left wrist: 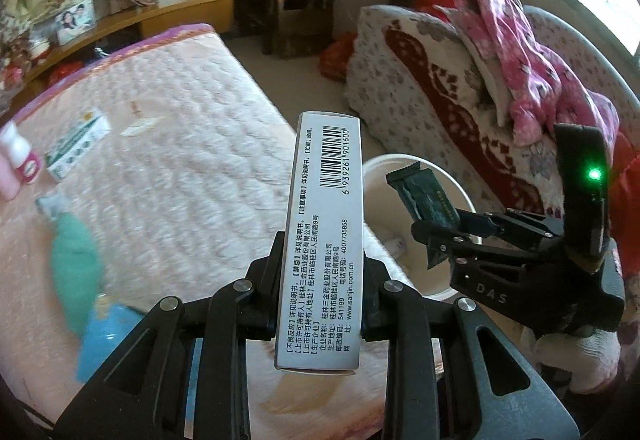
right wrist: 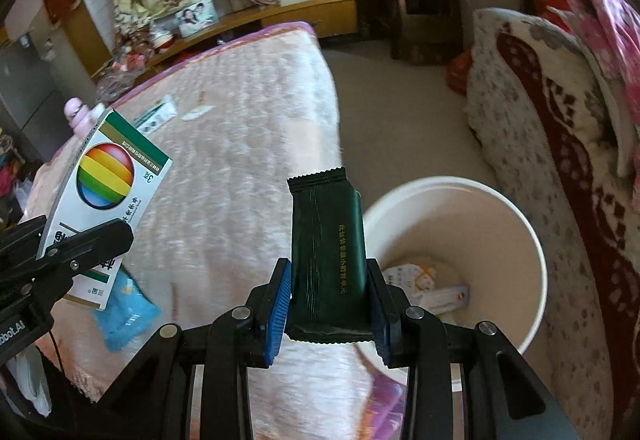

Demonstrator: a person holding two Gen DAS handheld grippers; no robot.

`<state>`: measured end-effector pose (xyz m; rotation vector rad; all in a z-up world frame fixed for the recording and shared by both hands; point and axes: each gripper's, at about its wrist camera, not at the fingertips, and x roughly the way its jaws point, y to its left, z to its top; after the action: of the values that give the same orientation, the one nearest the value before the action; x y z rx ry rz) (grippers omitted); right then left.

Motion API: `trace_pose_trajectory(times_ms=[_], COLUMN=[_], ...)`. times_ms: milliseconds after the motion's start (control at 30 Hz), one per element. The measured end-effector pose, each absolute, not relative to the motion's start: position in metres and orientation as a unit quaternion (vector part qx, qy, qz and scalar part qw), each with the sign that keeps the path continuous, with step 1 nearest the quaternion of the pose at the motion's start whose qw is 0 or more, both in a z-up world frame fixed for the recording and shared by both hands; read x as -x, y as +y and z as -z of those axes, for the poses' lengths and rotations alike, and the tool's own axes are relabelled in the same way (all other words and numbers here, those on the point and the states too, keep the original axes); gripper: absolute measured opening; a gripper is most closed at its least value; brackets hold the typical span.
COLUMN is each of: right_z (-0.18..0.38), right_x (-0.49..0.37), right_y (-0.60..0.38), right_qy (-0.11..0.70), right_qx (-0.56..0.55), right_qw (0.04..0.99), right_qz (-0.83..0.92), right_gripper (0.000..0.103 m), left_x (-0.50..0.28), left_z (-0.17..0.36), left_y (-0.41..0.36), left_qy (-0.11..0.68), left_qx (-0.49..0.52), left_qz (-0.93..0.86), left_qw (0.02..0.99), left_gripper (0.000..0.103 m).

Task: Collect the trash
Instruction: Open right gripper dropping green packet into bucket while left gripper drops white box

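My left gripper (left wrist: 322,272) is shut on a white medicine box (left wrist: 324,224) with a barcode, held upright over the bed's edge; the box also shows in the right wrist view (right wrist: 104,192). My right gripper (right wrist: 330,300) is shut on a dark green snack wrapper (right wrist: 328,256), held near the rim of the white bin (right wrist: 532,252). The right gripper (left wrist: 440,236) with the wrapper (left wrist: 424,196) shows over the bin (left wrist: 464,196) in the left wrist view. The bin holds a few paper scraps (right wrist: 424,284).
The pink quilted bed (left wrist: 180,160) carries a small green-and-white box (left wrist: 76,144), a white bottle (left wrist: 18,152), a green cloth (left wrist: 76,252) and a blue packet (right wrist: 124,312). A floral sofa (right wrist: 560,144) with pink clothes stands right of the bin. Wooden shelves stand at the back.
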<state>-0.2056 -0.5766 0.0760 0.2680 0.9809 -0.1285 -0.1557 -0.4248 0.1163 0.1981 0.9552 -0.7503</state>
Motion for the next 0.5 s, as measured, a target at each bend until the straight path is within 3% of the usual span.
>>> trace_pose_trajectory(times_ms=[500], right_z=[-0.034], right_x=[0.232], right_y=[-0.648], right_qy=[0.494], right_qx=[-0.179], right_qw=[0.842], right_qz=[0.119], right_gripper=[0.034], left_x=[0.153], left_z=[-0.073], left_y=[-0.495], left_qy=[0.505], left_qx=[-0.048], left_qz=[0.398], left_qw=[0.765], left_gripper=[0.027])
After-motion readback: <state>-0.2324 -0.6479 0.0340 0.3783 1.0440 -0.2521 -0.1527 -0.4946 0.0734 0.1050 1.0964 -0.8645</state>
